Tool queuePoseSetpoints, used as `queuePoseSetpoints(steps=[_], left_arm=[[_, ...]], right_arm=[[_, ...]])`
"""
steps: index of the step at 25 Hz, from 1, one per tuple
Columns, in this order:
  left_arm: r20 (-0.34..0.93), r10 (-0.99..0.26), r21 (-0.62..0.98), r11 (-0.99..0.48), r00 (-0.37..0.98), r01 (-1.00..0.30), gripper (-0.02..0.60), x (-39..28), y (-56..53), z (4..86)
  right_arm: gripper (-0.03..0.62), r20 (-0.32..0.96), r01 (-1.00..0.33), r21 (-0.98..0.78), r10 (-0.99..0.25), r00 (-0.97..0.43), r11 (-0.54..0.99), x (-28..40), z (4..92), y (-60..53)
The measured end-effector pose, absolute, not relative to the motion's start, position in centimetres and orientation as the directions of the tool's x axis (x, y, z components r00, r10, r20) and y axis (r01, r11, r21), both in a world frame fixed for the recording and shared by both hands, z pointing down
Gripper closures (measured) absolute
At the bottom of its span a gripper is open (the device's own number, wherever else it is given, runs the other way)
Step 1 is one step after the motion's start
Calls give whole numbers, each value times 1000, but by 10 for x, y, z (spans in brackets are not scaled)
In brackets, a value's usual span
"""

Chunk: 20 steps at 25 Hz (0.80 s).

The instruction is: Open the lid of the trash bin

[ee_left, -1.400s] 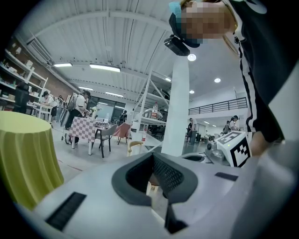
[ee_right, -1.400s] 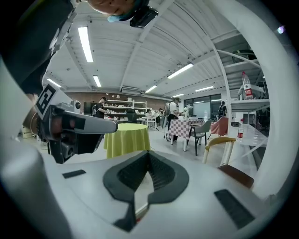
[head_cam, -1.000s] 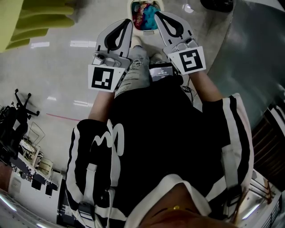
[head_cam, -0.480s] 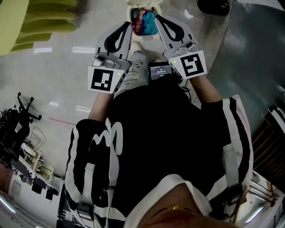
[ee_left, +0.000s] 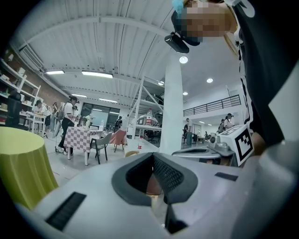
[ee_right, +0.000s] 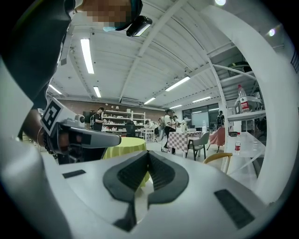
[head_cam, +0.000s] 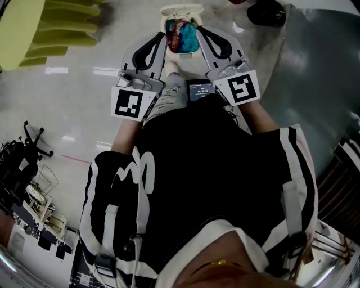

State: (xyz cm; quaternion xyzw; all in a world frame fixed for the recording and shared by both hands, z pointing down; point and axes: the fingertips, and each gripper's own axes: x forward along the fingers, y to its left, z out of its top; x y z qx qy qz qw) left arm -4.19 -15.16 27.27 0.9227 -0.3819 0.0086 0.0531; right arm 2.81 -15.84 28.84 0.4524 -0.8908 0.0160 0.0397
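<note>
In the head view a small white trash bin (head_cam: 181,35) stands on the floor in front of the person's feet. Its lid (head_cam: 181,10) stands open at the far side, and red and blue rubbish shows inside. My left gripper (head_cam: 162,36) and right gripper (head_cam: 199,28) are held side by side above it, one tip over each side of the bin; whether they touch it cannot be told. Both point forward with jaws together and nothing in them. The left gripper view (ee_left: 153,157) and right gripper view (ee_right: 148,154) look out over the hall, and the bin is hidden there.
A yellow-green round table (head_cam: 50,25) is at the upper left, a black chair base (head_cam: 28,135) at the left, a grey floor patch (head_cam: 320,79) at the right. A small screen (head_cam: 201,90) sits by the right gripper. A white pillar (ee_left: 172,116) and a chequered table (ee_left: 84,137) stand ahead.
The bin and its open lid have come further into the head view, from the top edge downward. Both grippers stay shut and keep their places beside it.
</note>
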Motion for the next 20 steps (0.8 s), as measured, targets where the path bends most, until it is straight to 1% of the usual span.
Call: queuePoseSetpoints(steps=[20], left_arm=[[-1, -696, 34, -718, 719, -695, 574, -43, -151, 237]], right_arm=[[583, 23, -813, 27, -814, -581, 581, 28, 253, -153]])
